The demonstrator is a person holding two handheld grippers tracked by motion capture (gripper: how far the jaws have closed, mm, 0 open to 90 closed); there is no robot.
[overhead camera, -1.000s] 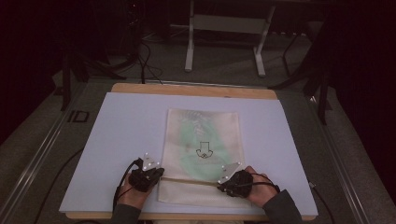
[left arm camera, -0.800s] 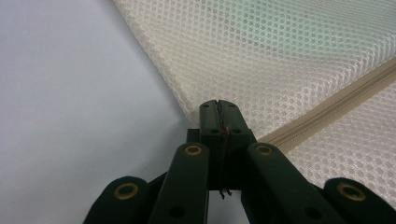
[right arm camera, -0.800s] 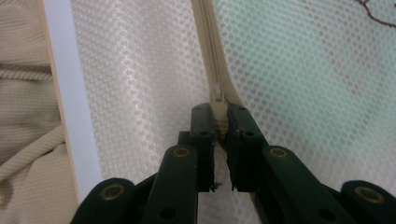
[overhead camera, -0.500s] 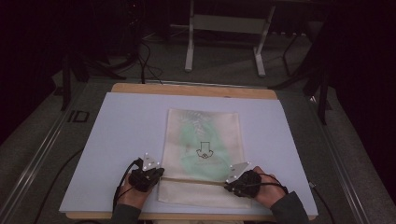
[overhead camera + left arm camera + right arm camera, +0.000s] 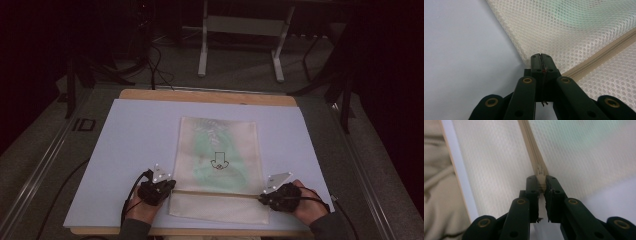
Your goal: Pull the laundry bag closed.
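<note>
A cream mesh bag [image 5: 218, 165] with something green inside lies flat on the white board [image 5: 135, 135]. A zipper [image 5: 215, 193] crosses it near the front edge. My left gripper [image 5: 170, 186] sits at the zipper's left end. In the left gripper view its jaws [image 5: 541, 56] are shut on the bag's mesh edge [image 5: 524, 56], beside the zipper tape [image 5: 604, 53]. My right gripper [image 5: 262, 197] is at the bag's right edge. In the right gripper view it [image 5: 541, 180] is shut on the zipper pull [image 5: 540, 178], with the slider [image 5: 540, 171] just beyond its tips.
The board rests on a wooden table [image 5: 210, 96] whose front edge [image 5: 200, 232] runs just below both hands. Cables [image 5: 75, 175] trail off to the left and right. A metal stand [image 5: 240, 30] is on the floor behind the table.
My right gripper has slid to the right along the zipper to the bag's right edge. The left gripper and the bag have stayed put.
</note>
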